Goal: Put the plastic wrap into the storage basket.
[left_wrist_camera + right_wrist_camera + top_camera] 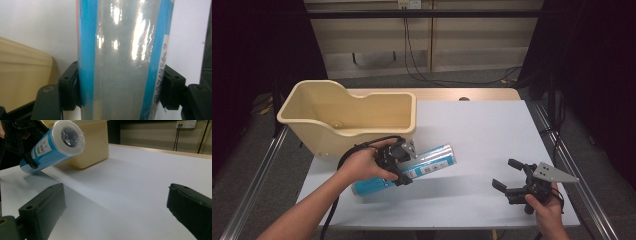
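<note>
So a blue and clear roll (406, 171) is gripped around its middle by the left gripper (396, 162), with both black pads seen pressed flat against its 2 sides in the left gripper view, 1 pad on each blue stripe (86, 62), so the jaws are closed tight on it. The roll is held off the white table (482, 135), tilted, with its lower end toward the person's side and its upper end pointed toward the middle of the table; a shadow is cast on the surface under it. It's seen end-on in the right gripper view (51, 146), where a dark hollow core is visible behind the clear wrap at the raised end and a small printed label is carried on the side. The beige plastic bin (312, 107) is parked just behind and to the left of the roll, at the far left part of the table, near it but not touched by it as far as can be told. The right gripper (510, 176) is held low over the near right part of the table, well apart from the roll, jaws spread wide with nothing caught between them, just bare white tabletop (130, 195) seen in the gap.
</note>
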